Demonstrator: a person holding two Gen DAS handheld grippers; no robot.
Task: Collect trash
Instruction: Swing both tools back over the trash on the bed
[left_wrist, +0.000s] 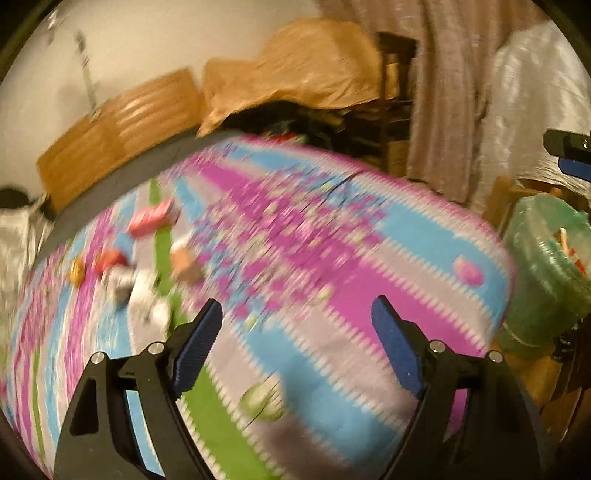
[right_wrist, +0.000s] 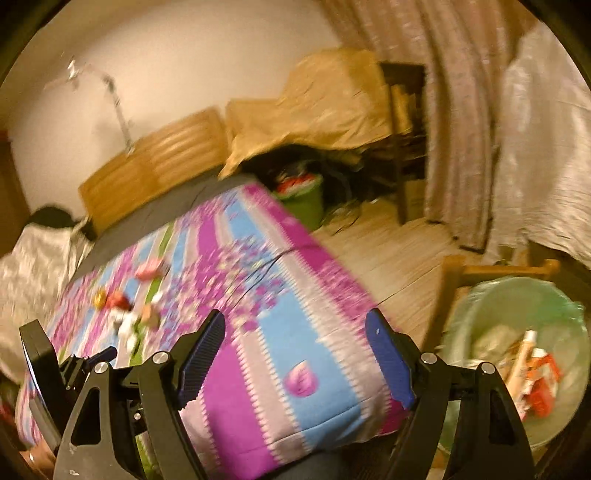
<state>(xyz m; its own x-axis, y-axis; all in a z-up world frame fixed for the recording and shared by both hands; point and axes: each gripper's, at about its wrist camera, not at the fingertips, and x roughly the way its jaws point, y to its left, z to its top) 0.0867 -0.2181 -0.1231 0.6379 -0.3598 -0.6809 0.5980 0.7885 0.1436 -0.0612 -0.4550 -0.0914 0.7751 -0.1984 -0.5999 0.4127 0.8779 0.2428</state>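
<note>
Several pieces of trash (left_wrist: 147, 258) lie in a loose cluster on the striped bed cover (left_wrist: 332, 236), left of my left gripper (left_wrist: 297, 317), which is open and empty above the cover. The cluster shows in the right wrist view (right_wrist: 129, 310) too, blurred. My right gripper (right_wrist: 295, 328) is open and empty above the bed's near corner. A bin lined with a green bag (right_wrist: 517, 354) stands on the floor right of the bed, with wrappers inside; it shows at the right edge of the left wrist view (left_wrist: 546, 266).
The bed has a wooden headboard (left_wrist: 118, 125) against the wall. A tan cloth covers furniture (left_wrist: 303, 66) behind the bed. Curtains (right_wrist: 461, 110) hang at right. A green tub (right_wrist: 306, 203) sits on the wooden floor (right_wrist: 388, 254) beyond the bed.
</note>
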